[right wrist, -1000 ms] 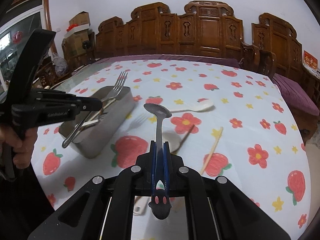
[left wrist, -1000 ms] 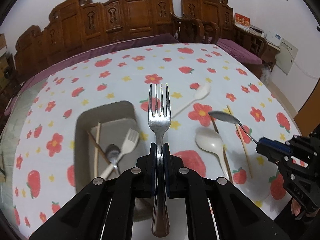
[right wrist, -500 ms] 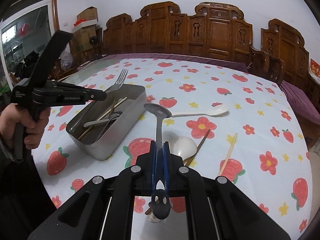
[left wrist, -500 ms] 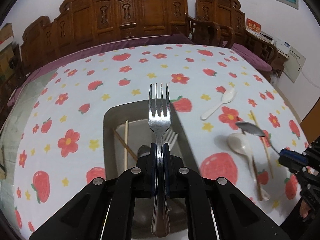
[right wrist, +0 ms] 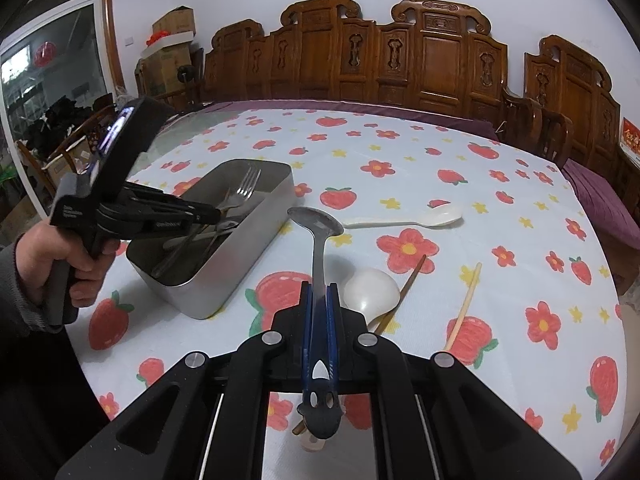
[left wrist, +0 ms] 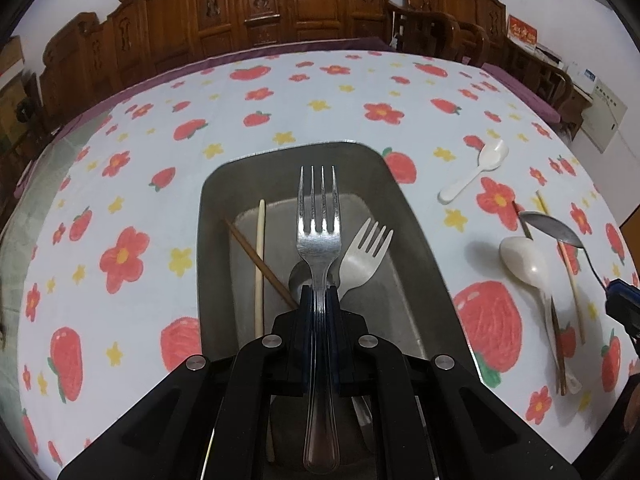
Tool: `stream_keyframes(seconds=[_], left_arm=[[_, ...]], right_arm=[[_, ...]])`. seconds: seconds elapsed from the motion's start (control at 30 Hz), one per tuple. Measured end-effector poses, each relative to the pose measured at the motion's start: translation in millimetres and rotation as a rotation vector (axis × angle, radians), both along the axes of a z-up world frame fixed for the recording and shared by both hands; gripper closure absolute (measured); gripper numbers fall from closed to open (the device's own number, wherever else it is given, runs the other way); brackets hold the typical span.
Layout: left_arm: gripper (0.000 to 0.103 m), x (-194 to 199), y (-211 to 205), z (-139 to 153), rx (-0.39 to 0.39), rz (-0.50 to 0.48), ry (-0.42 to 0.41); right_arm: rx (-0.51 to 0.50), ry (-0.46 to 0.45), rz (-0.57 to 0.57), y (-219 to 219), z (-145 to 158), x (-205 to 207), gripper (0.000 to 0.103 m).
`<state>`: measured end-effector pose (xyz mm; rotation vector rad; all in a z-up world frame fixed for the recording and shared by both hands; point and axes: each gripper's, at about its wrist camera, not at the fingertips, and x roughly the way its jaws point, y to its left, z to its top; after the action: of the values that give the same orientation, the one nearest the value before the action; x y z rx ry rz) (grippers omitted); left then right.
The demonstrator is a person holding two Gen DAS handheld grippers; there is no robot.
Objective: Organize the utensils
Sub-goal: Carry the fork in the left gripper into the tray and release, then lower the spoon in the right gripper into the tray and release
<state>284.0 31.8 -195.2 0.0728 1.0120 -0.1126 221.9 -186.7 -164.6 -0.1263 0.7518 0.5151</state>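
My left gripper is shut on a metal fork and holds it over the steel tray, tines pointing away. The tray holds a white plastic fork, a metal spoon partly hidden under the fork, and two chopsticks. My right gripper is shut on a metal spoon with a blue-black handle, held above the tablecloth right of the tray. The left gripper shows over the tray in the right wrist view.
On the flowered cloth right of the tray lie a large white spoon, a small white spoon, a brown chopstick and a pale chopstick. Carved wooden chairs stand along the far table edge.
My left gripper has carried the fork leftward, from beside the tray to over its middle. My right gripper has kept the spoon, staying right of the tray.
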Motion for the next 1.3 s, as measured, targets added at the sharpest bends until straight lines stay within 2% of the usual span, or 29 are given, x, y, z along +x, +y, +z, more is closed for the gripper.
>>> stream_keyframes(seconds=[0.27, 0.53, 0.6, 0.77, 0.9, 1.1, 1.17, 1.3], left_arm=[[0.097, 3, 1, -10, -0.018, -0.006, 0.046], [0.094, -3, 8, 6, -0.03, -0.002, 0.0], [0.083, -7, 13, 15, -0.029, 0.004, -0.032], [0.073, -16, 31, 38, -0.026, 0.022, -0.108], [0.051, -25, 47, 56, -0.013, 0.049, -0.17], [0.029, -31, 71, 72, -0.044, 0.08, -0.214], [0.022, -33, 75, 75, -0.03, 0.092, -0.229], [0.021, -37, 88, 79, -0.047, 0.105, -0.238]], right_arm=[[-0.014, 0.005, 0.004, 11, 1, -2, 0.095], [-0.027, -0.007, 0.02, 26, 12, -2, 0.095], [-0.025, -0.011, 0.023, 33, 16, 0, 0.095], [-0.032, -0.026, 0.055, 59, 27, 7, 0.095], [-0.041, -0.035, 0.08, 81, 34, 15, 0.095], [-0.063, -0.024, 0.106, 111, 35, 27, 0.095], [-0.073, -0.016, 0.113, 120, 32, 31, 0.095], [-0.091, 0.007, 0.124, 139, 21, 40, 0.095]])
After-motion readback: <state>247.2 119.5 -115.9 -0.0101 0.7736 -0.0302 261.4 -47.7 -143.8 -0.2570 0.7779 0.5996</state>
